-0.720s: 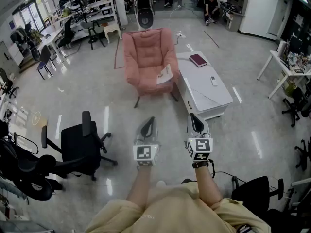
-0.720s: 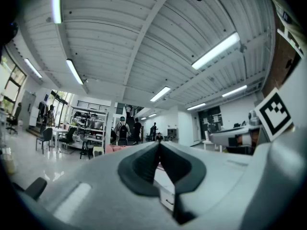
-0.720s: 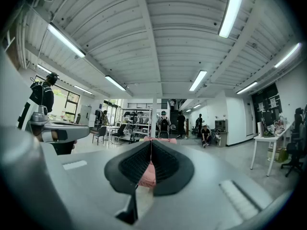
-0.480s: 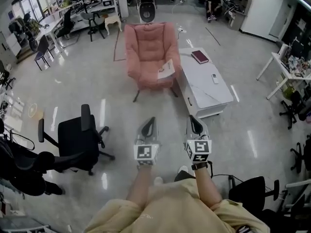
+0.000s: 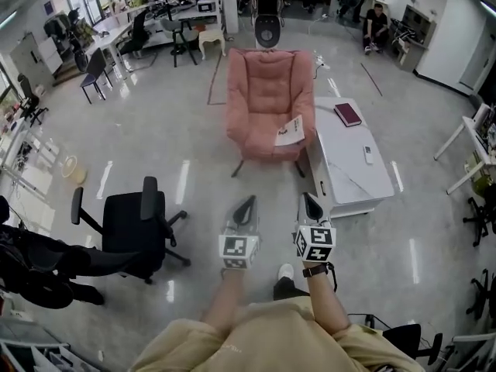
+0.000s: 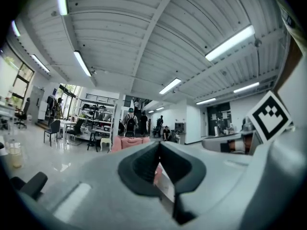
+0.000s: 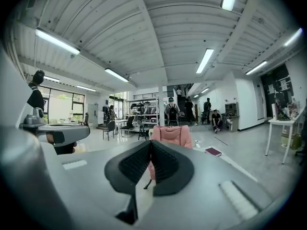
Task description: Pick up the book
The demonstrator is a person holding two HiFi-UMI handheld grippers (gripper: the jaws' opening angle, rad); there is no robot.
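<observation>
**Book** point(image 5: 348, 115): dark red, closed, lying flat near the far end of the white low worktop point(image 5: 353, 178), well ahead of the person. Also seen in the right gripper view point(image 7: 212, 151).
- Handling (judged): stiff hardback, moderate weight, cover possibly smooth. Best pinched across the thickness at an overhanging or lifted edge, the spine side for firmness.

**Left hand-held gripper** point(image 5: 248, 202): jaws closed together, empty, held level.

**Right hand-held gripper** point(image 5: 308, 201): jaws closed together, empty.

**Surroundings:**
- Pink armchair point(image 5: 268, 99), just beside the worktop, with an open booklet point(image 5: 291, 131) on its seat edge.
- Small remote point(image 5: 368, 154) on the worktop, apart from the book.
- Black office chair point(image 5: 132, 227), off to the left.

**Obstacles:** open floor ahead, and nothing lies on the book.
</observation>
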